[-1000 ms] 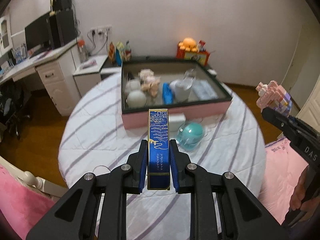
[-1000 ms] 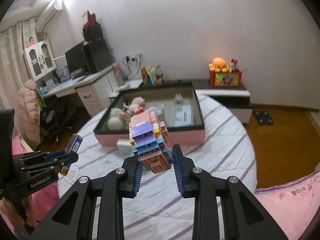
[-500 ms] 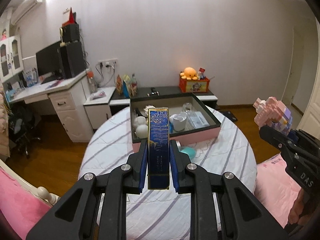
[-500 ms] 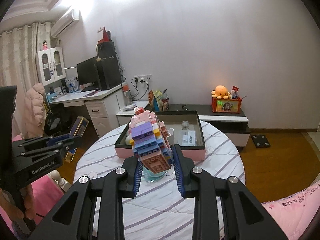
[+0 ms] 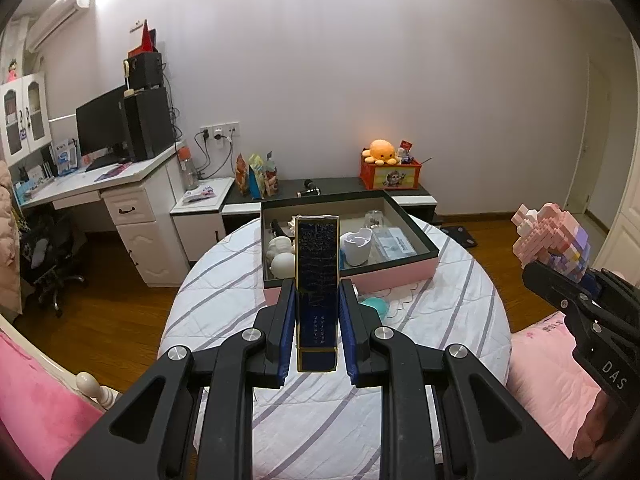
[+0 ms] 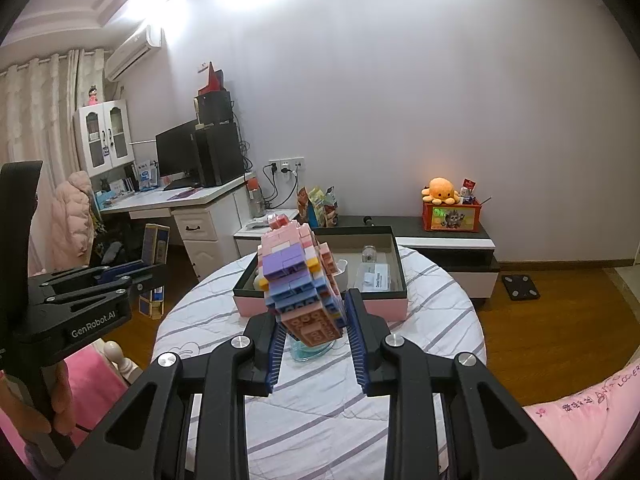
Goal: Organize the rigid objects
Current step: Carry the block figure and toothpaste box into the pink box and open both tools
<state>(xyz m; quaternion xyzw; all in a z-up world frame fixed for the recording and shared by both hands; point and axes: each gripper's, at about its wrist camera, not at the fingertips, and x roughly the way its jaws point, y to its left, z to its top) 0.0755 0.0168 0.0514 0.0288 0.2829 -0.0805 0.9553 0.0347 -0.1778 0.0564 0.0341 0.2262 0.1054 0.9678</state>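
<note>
Holding a tall dark blue box (image 5: 317, 280) in my left tongs (image 5: 317, 304), I have it standing straight up with the two blue pads pressed tight on its sides. My right tongs (image 6: 314, 322) squeeze a toy made of little bricks (image 6: 301, 280), pink on top, purple and blue lower down. The brick toy leans a bit to one side.

Both things are up in the air over the round table (image 5: 448, 320) with its striped cloth. On the far side of the table sits a big flat box with a pink wall (image 5: 400, 276). Inside it I see white round things (image 5: 282, 258), a white cup (image 5: 357, 246) and a clear packet (image 5: 394, 242). A small teal bowl-like thing (image 5: 374, 306) lies on the cloth just in front of the pink box.

In the left view my right tongs show at the edge, with the brick toy sticking out of them.
</note>
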